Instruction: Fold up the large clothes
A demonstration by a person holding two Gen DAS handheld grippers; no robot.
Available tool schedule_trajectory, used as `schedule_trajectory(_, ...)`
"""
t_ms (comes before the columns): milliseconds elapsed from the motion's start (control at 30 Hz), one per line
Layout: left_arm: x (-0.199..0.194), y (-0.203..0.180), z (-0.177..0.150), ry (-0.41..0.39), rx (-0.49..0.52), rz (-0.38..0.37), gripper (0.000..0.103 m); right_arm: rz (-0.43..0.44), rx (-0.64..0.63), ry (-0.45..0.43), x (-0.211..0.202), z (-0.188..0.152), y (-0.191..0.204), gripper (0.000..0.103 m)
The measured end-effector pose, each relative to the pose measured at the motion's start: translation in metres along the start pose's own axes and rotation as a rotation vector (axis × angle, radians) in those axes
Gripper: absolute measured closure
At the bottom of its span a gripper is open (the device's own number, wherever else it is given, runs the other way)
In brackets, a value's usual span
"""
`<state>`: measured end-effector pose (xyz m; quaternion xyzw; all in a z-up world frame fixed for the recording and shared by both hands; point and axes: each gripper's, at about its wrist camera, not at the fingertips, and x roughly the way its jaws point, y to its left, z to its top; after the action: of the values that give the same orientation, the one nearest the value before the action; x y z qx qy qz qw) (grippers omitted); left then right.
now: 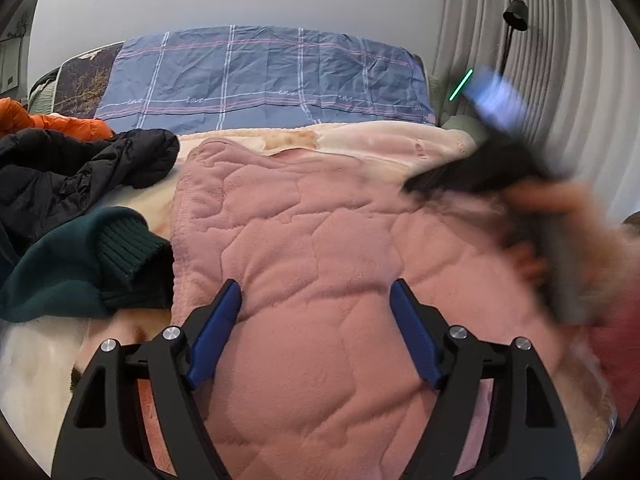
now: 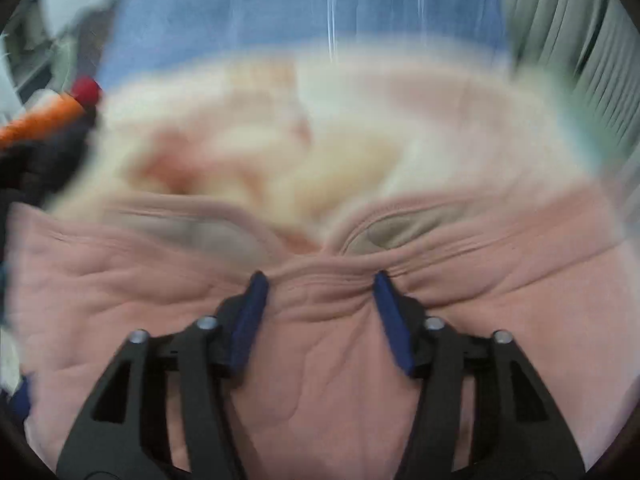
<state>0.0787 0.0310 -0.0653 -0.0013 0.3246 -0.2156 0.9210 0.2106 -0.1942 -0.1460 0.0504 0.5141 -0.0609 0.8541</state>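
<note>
A: Start at the left claw (image 1: pixel 316 292). How do its jaws stand?

B: Spread wide, with nothing between them. It hangs over the pink quilted fleece garment (image 1: pixel 320 240), which lies flat on the bed; whether the tips brush the pile I cannot tell.

A: And the right claw (image 2: pixel 320 280)?

B: Also parted, though a bunched ridge of the pink fabric sits between the blue pads (image 2: pixel 248 320), near the garment's open edge. The view is badly smeared, so I cannot tell whether the pads are pressing it. Seen from the left wrist, that claw is only a dark blur at the garment's right side.

A: How will the garment handle?

B: My guess is soft, thick and limp, not fragile, bulky more than heavy. The plush should grip well, but it will sag, so take it at a hem or corner with a deep bite through both layers.

A: Anything around it?

B: A black puffer jacket (image 1: pixel 72 172) and a dark green sweater (image 1: pixel 72 264) lie just beside its left edge, an orange garment (image 1: pixel 52 120) behind them, and a blue plaid cover (image 1: pixel 260 76) at the far end of the bed
</note>
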Motion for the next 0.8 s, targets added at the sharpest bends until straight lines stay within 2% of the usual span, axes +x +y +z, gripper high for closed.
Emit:
schedule_trajectory(67,0.001,-0.002,-0.001,0.003,0.013,0.017,0.023,0.004,0.026,-0.024,-0.006,0.006,-0.001,0.042)
schedule_trajectory(167,0.000,0.000,-0.002,0.005,0.006,0.007,0.021,-0.087,-0.109,-0.101,-0.027,-0.004,0.024,0.041)
schedule_trajectory(200,0.000,0.001,-0.002,0.006,0.004,0.005,0.020,-0.075,-0.124,-0.128,-0.038,-0.010,0.024,0.041)
schedule_trajectory(267,-0.001,0.002,-0.002,0.002,0.002,0.005,0.020,-0.023,-0.069,-0.165,-0.062,-0.016,0.011,0.041)
schedule_trajectory(333,-0.002,0.003,-0.001,0.002,-0.008,0.003,0.020,0.068,0.004,-0.218,-0.098,-0.032,-0.010,0.041)
schedule_trajectory(400,-0.002,0.004,-0.001,0.004,-0.009,0.004,0.020,0.091,-0.001,-0.281,-0.129,-0.049,-0.023,0.041)
schedule_trajectory(467,-0.002,0.003,-0.001,0.006,-0.006,0.008,0.020,0.023,-0.029,-0.390,-0.166,-0.075,-0.034,0.037)
schedule_trajectory(500,-0.002,0.003,-0.001,0.006,-0.006,0.009,0.020,-0.050,-0.030,-0.459,-0.181,-0.093,-0.045,0.031)
schedule_trajectory(533,-0.002,0.003,-0.001,0.006,-0.006,0.010,0.020,-0.126,-0.015,-0.507,-0.189,-0.109,-0.058,0.029)
schedule_trajectory(567,-0.002,0.003,-0.001,0.007,-0.006,0.011,0.020,-0.212,0.017,-0.516,-0.187,-0.124,-0.075,0.029)
schedule_trajectory(600,-0.002,0.003,-0.001,0.008,-0.006,0.011,0.020,-0.278,0.055,-0.487,-0.181,-0.134,-0.089,0.028)
schedule_trajectory(633,-0.002,0.003,-0.001,0.008,-0.005,0.012,0.020,-0.338,0.107,-0.422,-0.164,-0.141,-0.107,0.026)
schedule_trajectory(667,-0.001,0.004,-0.001,0.010,-0.005,0.012,0.019,-0.324,0.159,-0.339,-0.141,-0.147,-0.127,0.018)
schedule_trajectory(700,-0.001,0.003,-0.001,0.012,-0.004,0.009,0.019,-0.175,0.241,-0.242,-0.111,-0.153,-0.155,0.015)
schedule_trajectory(767,-0.001,0.003,-0.001,0.015,0.001,0.027,0.018,0.009,0.385,-0.248,-0.124,-0.155,-0.183,0.015)
schedule_trajectory(800,-0.004,0.003,-0.001,0.017,-0.002,0.040,0.018,0.059,0.425,-0.256,-0.134,-0.154,-0.189,0.019)
